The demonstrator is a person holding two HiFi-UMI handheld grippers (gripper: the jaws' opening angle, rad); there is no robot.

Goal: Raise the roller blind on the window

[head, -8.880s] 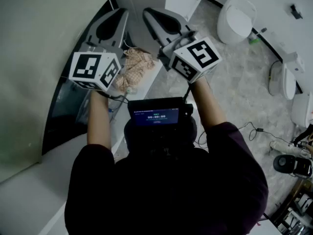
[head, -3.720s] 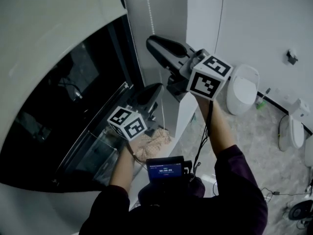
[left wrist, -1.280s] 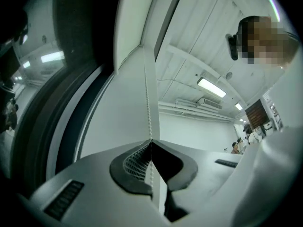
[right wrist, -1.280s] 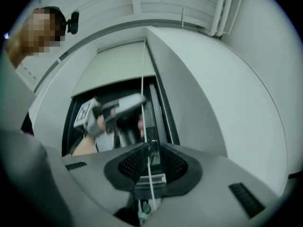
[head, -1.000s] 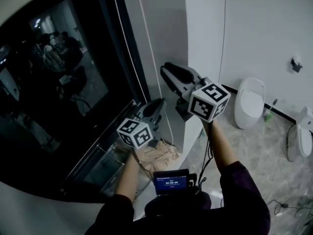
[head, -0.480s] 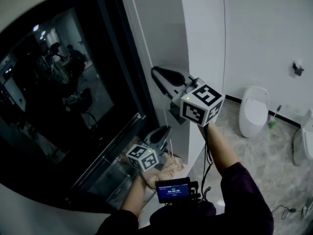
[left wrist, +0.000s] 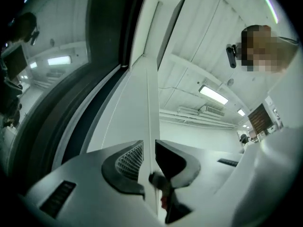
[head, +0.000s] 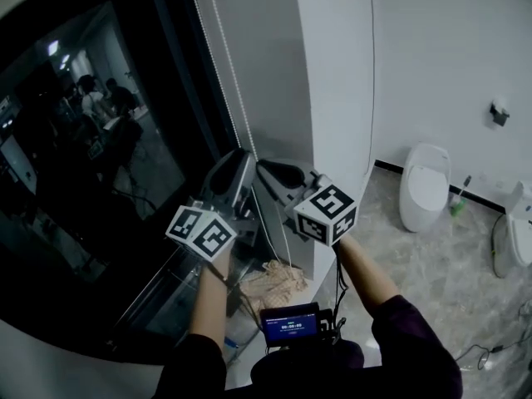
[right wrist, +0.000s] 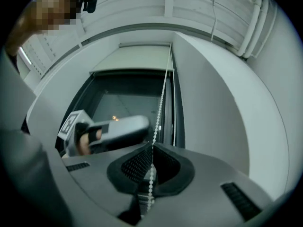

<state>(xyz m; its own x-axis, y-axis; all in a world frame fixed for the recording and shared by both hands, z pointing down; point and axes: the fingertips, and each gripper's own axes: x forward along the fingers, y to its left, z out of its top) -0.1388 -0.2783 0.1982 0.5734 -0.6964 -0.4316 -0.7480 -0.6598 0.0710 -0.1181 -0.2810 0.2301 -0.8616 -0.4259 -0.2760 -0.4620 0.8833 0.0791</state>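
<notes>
The white bead chain [head: 230, 65] hangs down the window's right side. The beige roller blind [right wrist: 128, 60] sits high on the window in the right gripper view. My right gripper [head: 264, 166] is shut on the chain [right wrist: 161, 98], which runs straight down between its pads [right wrist: 152, 148]. My left gripper [head: 241, 155] is just left of it at about the same height. Its jaws [left wrist: 149, 148] are opening, with a narrow gap between them. A blurred bit of cord shows low in that gap, and the pads do not press on it. The left gripper [right wrist: 118, 129] also shows in the right gripper view.
The dark window glass [head: 91, 140] reflects a room with people. A white wall corner [head: 332, 73] stands right of the chain. A crumpled cloth [head: 274, 281] lies on the sill below the grippers. Toilets [head: 424, 185] stand on the tiled floor at right.
The left gripper has risen from low near the sill to beside the right gripper. The right gripper has come down and a little left along the chain.
</notes>
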